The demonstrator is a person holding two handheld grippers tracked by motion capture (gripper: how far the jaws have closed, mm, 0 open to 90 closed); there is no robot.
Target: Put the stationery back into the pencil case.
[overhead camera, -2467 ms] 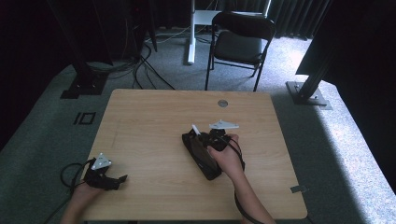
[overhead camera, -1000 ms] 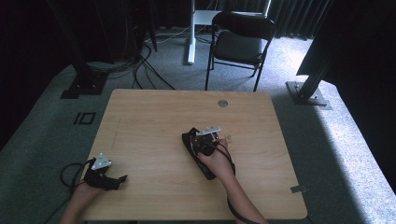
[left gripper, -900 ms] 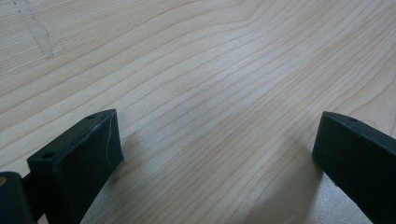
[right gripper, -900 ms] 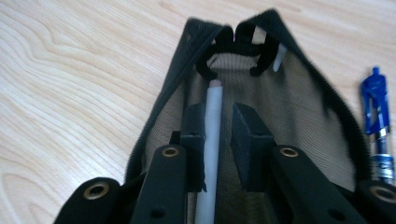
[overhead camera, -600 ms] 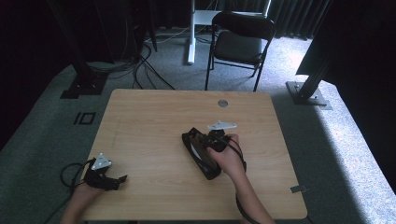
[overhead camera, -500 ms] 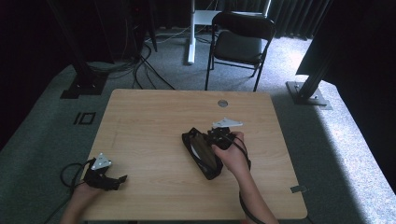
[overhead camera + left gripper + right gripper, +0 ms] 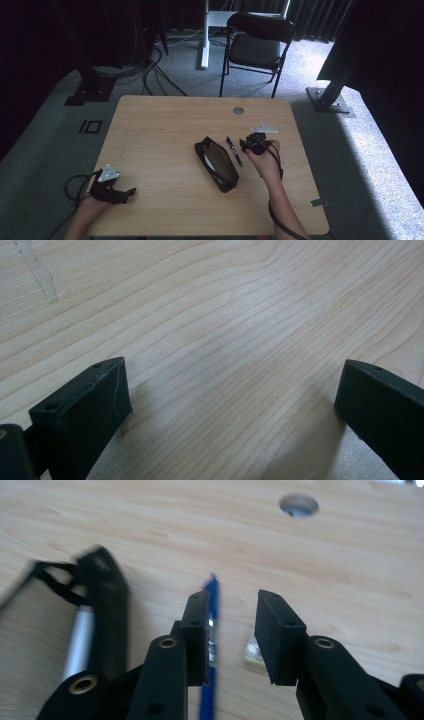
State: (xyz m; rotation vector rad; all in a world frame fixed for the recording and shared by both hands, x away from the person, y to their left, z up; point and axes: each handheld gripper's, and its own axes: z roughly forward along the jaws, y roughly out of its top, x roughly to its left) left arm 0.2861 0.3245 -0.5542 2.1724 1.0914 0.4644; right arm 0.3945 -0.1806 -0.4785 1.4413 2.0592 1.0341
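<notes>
No readable writing shows anywhere. The blue pen [image 7: 210, 630] lies on the worktop [image 7: 160, 125] beside the black pencil case [image 7: 217, 163]. The right tool [image 7: 232, 630] has just been opening, nothing between its jaws; the left tool [image 7: 230, 410] gapes wide, empty.

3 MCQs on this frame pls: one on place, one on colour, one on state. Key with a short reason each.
1. Where does the pen lie?
A. inside the pencil case
B. on the table between the pencil case and the right gripper
C. on the chair

2. What colour is the pen?
A. blue
B. red
C. green

3. What is between the left gripper jaws?
A. the pen
B. the case
C. nothing, they stand wide apart over bare table

Key: B, the high view shows it beside the case; A, the right gripper view shows a blue barrel; C, the left gripper view shows bare wood.
</notes>
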